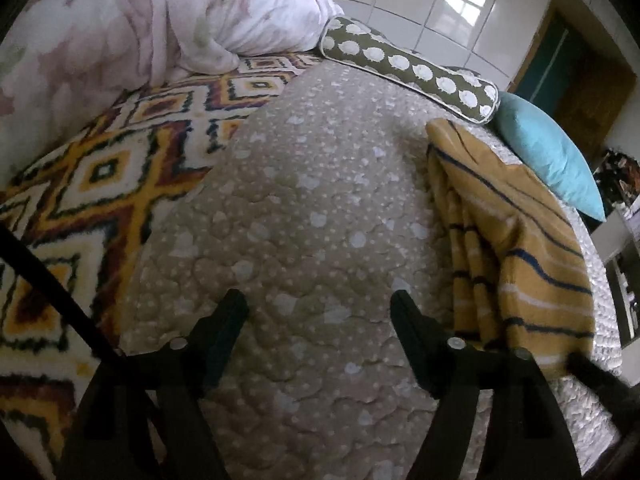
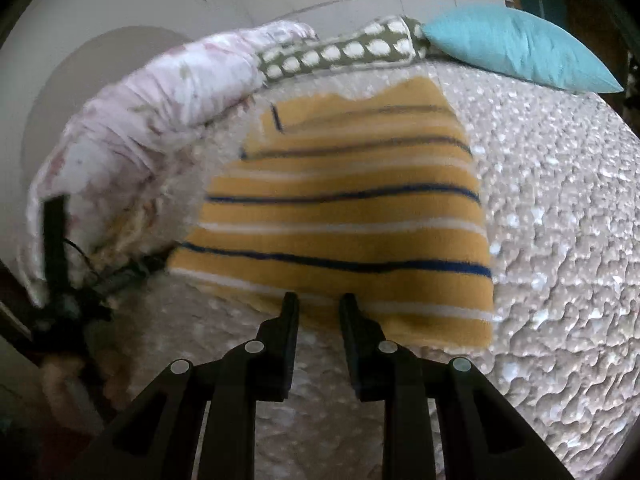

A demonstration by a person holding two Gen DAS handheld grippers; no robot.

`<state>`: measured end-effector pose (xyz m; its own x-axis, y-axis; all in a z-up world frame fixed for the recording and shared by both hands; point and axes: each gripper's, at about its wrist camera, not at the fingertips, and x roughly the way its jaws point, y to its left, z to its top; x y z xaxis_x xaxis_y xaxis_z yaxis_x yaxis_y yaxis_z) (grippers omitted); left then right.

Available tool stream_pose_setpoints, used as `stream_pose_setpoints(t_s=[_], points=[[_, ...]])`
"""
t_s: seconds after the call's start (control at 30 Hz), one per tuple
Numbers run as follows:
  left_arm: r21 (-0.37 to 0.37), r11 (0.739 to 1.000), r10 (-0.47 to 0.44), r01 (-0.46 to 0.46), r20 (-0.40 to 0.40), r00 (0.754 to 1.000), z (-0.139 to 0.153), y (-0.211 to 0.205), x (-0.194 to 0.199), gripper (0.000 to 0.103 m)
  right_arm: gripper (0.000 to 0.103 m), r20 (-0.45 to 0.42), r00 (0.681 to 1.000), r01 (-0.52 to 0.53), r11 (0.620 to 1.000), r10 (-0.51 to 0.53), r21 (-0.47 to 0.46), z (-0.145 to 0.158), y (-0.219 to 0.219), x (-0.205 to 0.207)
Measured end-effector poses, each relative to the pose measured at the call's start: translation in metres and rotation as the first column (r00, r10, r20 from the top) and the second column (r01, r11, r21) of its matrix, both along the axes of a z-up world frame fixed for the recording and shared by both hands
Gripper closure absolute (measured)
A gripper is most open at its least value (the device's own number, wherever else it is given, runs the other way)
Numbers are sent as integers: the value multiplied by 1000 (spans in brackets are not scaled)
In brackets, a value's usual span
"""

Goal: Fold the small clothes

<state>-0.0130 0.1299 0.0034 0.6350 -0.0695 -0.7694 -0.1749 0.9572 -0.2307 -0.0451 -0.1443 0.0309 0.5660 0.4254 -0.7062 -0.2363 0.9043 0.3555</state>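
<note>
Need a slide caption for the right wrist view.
Right gripper, partly open, at the near edge of a folded mustard striped garment on the quilted bed.

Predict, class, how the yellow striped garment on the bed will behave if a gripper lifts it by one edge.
The yellow striped garment will probably droop: its layers already ripple along one side. It looks light, a thin knit lying nearly flat on the quilted bedcover. It should slide little, since both surfaces look textured.

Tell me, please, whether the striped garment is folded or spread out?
Folded: the striped garment lies as a compact rectangle, and stacked layers show along its edge in the left view.
</note>
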Motion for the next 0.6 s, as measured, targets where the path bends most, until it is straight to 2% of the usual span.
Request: stream_pose_setpoints(t_s=[0.1, 0.23, 0.27, 0.37, 0.4, 0.5, 0.53, 0.57, 0.6], points=[[17, 1000, 2, -2, -7, 1000, -3, -3, 2, 21, 78, 73, 997, 21, 1000, -22, 4, 26, -1, 12], [34, 999, -10, 10, -10, 1000, -6, -7, 4, 16, 78, 88, 995, 52, 999, -51, -6, 39, 15, 55], [36, 999, -16, 16, -10, 1000, -7, -8, 5, 14, 78, 72, 996, 53, 999, -52, -7, 36, 20, 68], [30, 999, -26, 27, -4, 1000, -8, -9, 5, 11, 78, -75, 996, 46, 999, -48, -23, 5, 36, 108], [25, 999, -27, 27, -1, 1000, -8, -8, 4, 11, 78, -98, 993, 58, 998, -58, -7, -3, 35, 113], [5, 999, -33, 33, 5, 999, -7, -6, 4, 7, 77, -48, 997, 60, 998, -58, 37, 13, 22, 96], [2, 999, -40, 40, 4, 999, -7, -7, 5, 5, 74, -14, 998, 57, 998, -56, 19, 22, 17, 84], [-4, 998, -55, 55, 0, 998, -8, -8, 7, 0, 69, 27, 998, 61, 998, -60, -21, 30, 12, 70], [-3, 998, -64, 64, -8, 998, -8, -8, 9, 0, 66, 85, 994, 74, 994, -67, -80, 40, 6, 52]])
